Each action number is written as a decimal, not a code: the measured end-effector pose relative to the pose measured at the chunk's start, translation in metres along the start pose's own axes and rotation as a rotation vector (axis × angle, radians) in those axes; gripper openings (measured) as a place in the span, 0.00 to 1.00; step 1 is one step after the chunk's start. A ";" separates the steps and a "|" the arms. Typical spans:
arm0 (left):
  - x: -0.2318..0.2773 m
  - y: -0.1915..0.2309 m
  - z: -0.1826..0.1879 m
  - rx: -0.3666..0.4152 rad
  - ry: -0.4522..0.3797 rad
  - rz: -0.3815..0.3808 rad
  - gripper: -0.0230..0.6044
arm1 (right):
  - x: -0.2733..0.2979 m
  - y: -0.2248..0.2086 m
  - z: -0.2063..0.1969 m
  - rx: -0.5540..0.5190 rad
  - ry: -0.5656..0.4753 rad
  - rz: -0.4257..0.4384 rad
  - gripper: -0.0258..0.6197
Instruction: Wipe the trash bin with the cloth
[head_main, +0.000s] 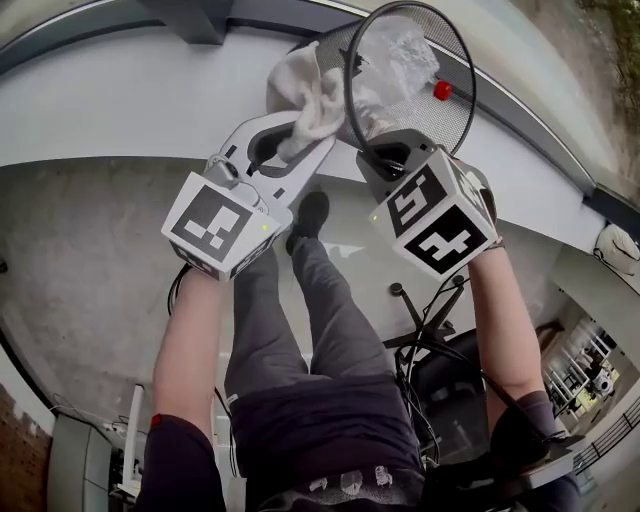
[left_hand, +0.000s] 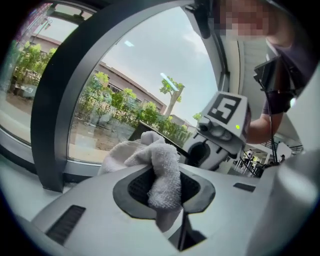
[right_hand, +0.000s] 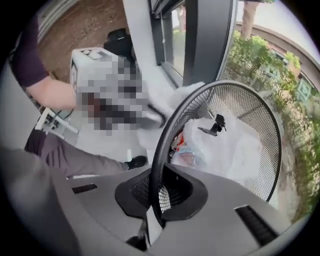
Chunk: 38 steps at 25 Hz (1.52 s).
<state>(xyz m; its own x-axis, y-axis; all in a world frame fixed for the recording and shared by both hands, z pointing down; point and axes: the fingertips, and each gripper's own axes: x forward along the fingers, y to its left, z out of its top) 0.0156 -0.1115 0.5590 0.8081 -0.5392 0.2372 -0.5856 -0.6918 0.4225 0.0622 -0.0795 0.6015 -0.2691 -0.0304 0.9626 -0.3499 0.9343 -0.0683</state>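
Jaws of the left gripper (left_hand: 165, 192) are pinching the cloth (left_hand: 162, 170), upper middle of the head view, right beside the mesh trash bin (right_hand: 250, 107). The right gripper (right_hand: 160, 192) has its jaws clamped on the bin's rim. Thin grip tbh, a hard wipe could twist the bin loose.

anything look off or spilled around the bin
Nothing spilled or damaged. One oddity: the mesh trash bin has a crumpled plastic bag and other litter inside while the right tongs grip its rim; the left tongs hold the cloth beside it.
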 end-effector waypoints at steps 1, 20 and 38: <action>0.001 -0.007 -0.007 -0.005 0.012 -0.025 0.14 | -0.001 -0.003 0.005 0.048 -0.005 0.010 0.05; -0.018 0.017 -0.023 -0.122 -0.009 0.014 0.14 | -0.010 -0.012 -0.008 -0.278 0.100 -0.067 0.09; -0.019 0.019 -0.018 -0.155 -0.084 0.040 0.14 | -0.030 0.009 0.046 0.084 -0.134 0.067 0.29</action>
<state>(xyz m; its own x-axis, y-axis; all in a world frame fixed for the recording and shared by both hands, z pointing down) -0.0091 -0.1059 0.5781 0.7723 -0.6076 0.1855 -0.5952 -0.5901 0.5454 0.0257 -0.0867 0.5594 -0.4097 -0.0218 0.9120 -0.3996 0.9030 -0.1579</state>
